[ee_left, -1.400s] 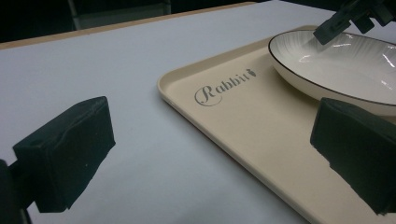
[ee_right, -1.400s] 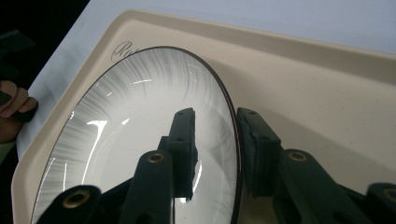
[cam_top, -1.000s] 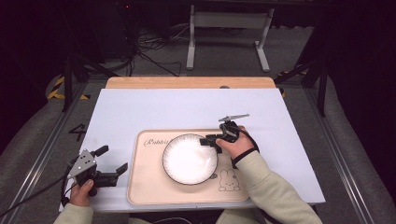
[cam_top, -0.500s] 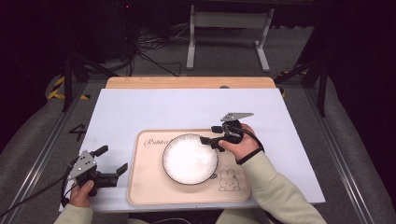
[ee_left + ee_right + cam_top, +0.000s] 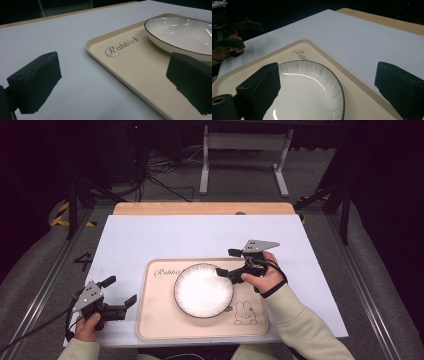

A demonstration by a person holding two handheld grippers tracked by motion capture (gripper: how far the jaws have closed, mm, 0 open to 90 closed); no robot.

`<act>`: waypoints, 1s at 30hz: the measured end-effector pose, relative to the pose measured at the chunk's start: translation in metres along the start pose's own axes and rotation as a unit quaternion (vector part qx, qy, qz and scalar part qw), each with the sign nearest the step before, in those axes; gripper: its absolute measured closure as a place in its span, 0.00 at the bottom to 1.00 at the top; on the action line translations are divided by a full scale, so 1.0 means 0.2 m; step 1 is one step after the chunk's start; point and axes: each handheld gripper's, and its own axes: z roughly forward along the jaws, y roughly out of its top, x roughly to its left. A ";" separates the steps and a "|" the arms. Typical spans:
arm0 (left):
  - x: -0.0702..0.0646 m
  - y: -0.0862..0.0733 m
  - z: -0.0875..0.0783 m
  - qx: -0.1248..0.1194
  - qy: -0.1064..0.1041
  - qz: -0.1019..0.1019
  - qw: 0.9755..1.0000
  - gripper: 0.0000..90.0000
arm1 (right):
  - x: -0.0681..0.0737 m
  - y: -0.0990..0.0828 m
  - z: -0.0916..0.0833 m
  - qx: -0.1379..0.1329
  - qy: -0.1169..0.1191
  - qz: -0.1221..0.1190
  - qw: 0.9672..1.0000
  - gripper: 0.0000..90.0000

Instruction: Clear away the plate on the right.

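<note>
From the high view, a white plate is seen lying on a beige tray on the bench. The right claw is held just beside the plate's right rim, jaws spread wide, one over the rim and one off it. The left claw is held just left of the tray, well apart from the plate, jaws also wide.

In the left gripper view, the tray's near corner and the plate beyond it are seen between the spread jaws; nothing is held.

In the right gripper view, the plate is seen below, one jaw over its bowl and the other out over the tray's edge. A rim grasp appears intended; for that, the rim should be straddled squarely before the jaws are closed, lest the smooth plate be pushed aside.
</note>
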 end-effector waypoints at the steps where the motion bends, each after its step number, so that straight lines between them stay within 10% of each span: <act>1: 0.00 0.00 0.00 0.000 0.000 0.000 1.000 0.00 | 0.00 0.00 -0.01 -0.002 -0.003 -0.003 1.000 0.07; 30: 0.00 0.00 0.00 0.002 0.001 -0.001 1.000 0.00 | -0.19 -0.10 -0.43 -0.049 -0.082 0.001 0.995 0.04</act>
